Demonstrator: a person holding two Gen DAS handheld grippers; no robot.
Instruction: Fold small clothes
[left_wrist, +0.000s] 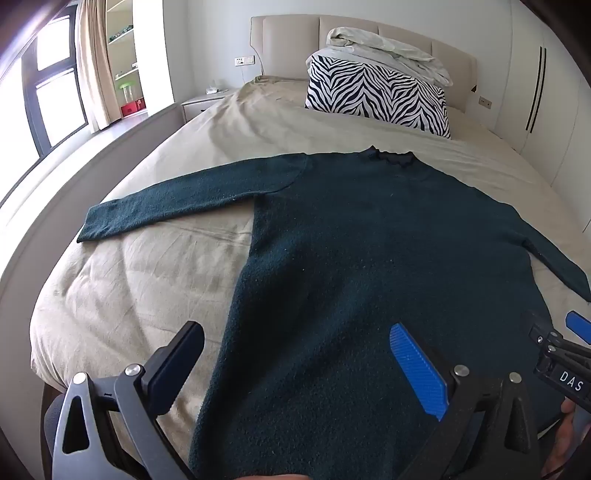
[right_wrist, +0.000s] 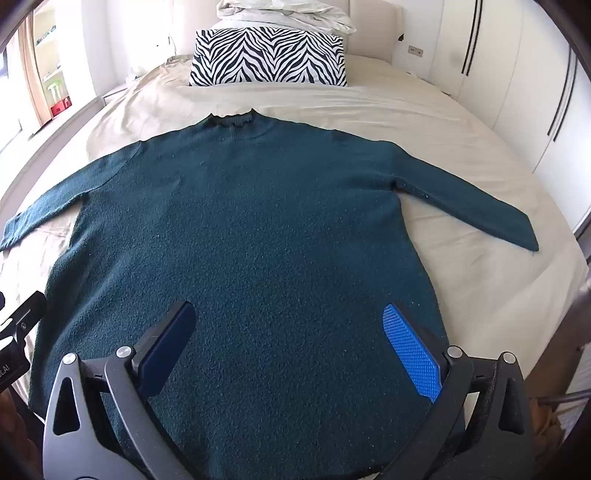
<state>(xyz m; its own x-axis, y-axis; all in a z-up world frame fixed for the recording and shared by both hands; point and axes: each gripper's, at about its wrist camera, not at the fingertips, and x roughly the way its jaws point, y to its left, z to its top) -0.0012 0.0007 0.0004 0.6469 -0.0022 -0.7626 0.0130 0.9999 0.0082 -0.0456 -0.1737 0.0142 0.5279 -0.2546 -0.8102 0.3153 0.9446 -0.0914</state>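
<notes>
A dark teal knitted sweater (left_wrist: 369, 240) lies flat on the beige bed sheet (left_wrist: 129, 288), collar toward the headboard and both sleeves spread out to the sides. My left gripper (left_wrist: 295, 332) hovers open above the sweater's lower left side, with nothing between its fingers. The same sweater (right_wrist: 258, 229) fills the right wrist view, where my right gripper (right_wrist: 291, 314) hangs open over its lower middle, also with nothing between its fingers. Part of the right gripper (left_wrist: 561, 354) shows at the right edge of the left wrist view. The hem nearest me is hidden under the grippers.
A zebra-striped pillow (left_wrist: 376, 96) with a crumpled white duvet (left_wrist: 391, 48) on top sits by the padded headboard (left_wrist: 288, 40). White wardrobe doors (right_wrist: 517, 81) line the right side. A window (left_wrist: 48, 85), curtain and shelves stand to the left of the bed.
</notes>
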